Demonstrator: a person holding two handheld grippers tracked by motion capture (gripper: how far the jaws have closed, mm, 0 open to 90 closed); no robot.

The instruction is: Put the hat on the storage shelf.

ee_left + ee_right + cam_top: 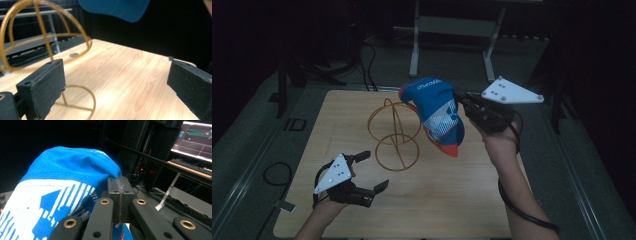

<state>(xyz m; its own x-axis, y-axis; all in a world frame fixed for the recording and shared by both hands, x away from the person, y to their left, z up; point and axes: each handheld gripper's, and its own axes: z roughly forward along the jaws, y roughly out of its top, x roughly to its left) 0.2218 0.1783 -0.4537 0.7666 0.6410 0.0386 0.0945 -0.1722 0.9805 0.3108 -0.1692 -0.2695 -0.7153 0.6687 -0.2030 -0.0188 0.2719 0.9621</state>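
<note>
Right hand-held gripper (462,101) is raised above the right-centre of the desk (452,190), jaws pinched tight on the edge of a blue cap (438,112). In the right gripper view the two pads meet flush with the blue fabric (75,170) caught between them. The cap hangs in the air, clear of the desk, crown to the left of the gripper, red-orange brim pointing down and toward the near side; white print shows on its panel. It sits just right of, and partly level with the top of, a gold wire stand (394,135) standing on the desk at centre. Contact between cap and stand cannot be told from the high view. Left hand-held gripper (368,170) is low over the near-left part of the desk, jaws spread wide and holding nothing; in the left gripper view the stand (45,42) rises beyond its left jaw, and the cap's underside (117,8) shows at the top.
</note>
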